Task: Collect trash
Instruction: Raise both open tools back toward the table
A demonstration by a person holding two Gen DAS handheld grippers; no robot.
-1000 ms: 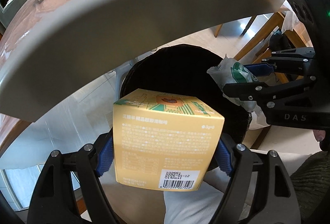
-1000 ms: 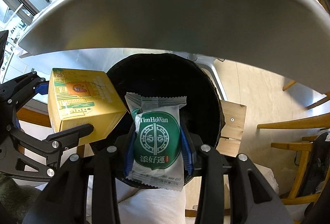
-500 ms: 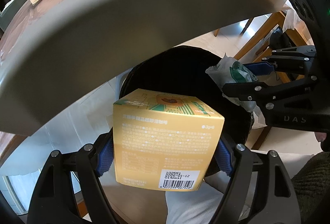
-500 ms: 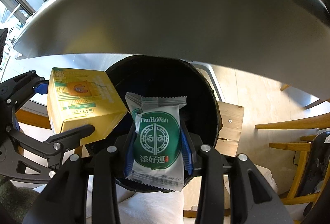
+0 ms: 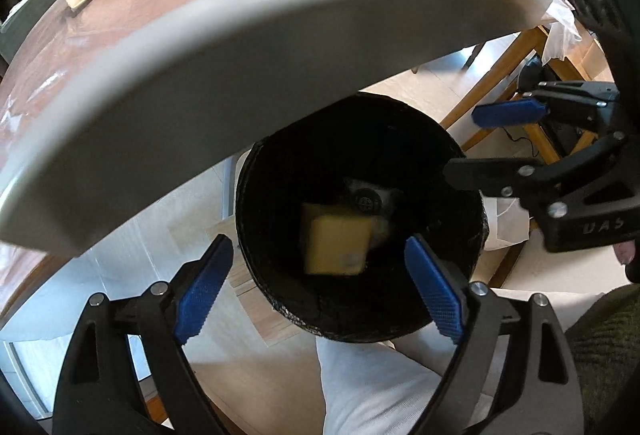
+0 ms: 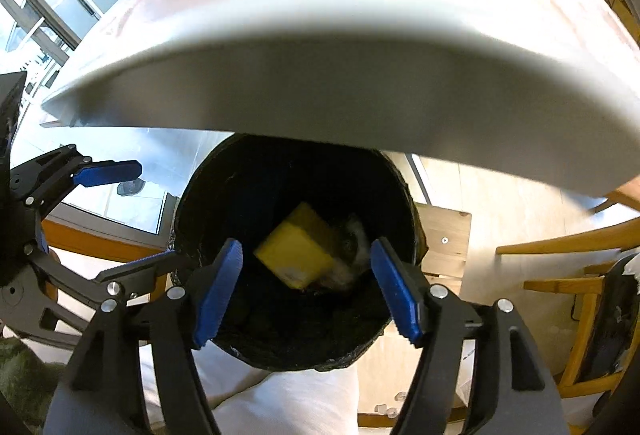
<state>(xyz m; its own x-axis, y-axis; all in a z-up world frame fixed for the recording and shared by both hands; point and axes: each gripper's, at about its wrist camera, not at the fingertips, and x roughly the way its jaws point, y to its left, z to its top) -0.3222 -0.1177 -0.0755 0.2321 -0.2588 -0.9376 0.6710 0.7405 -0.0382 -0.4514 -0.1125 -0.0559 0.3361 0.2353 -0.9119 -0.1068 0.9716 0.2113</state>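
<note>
While both claws are held above the black bin [image 5: 460,163], nothing is gripped by either. The left claw [image 5: 316,287] is spread wide and the right claw [image 6: 306,291] about half open; both jaw pairs have just been opening. The yellow box [image 5: 336,247] and the wrapper [image 5: 366,199] are seen inside the bin, touching, below the table [image 5: 200,55] edge.
</note>
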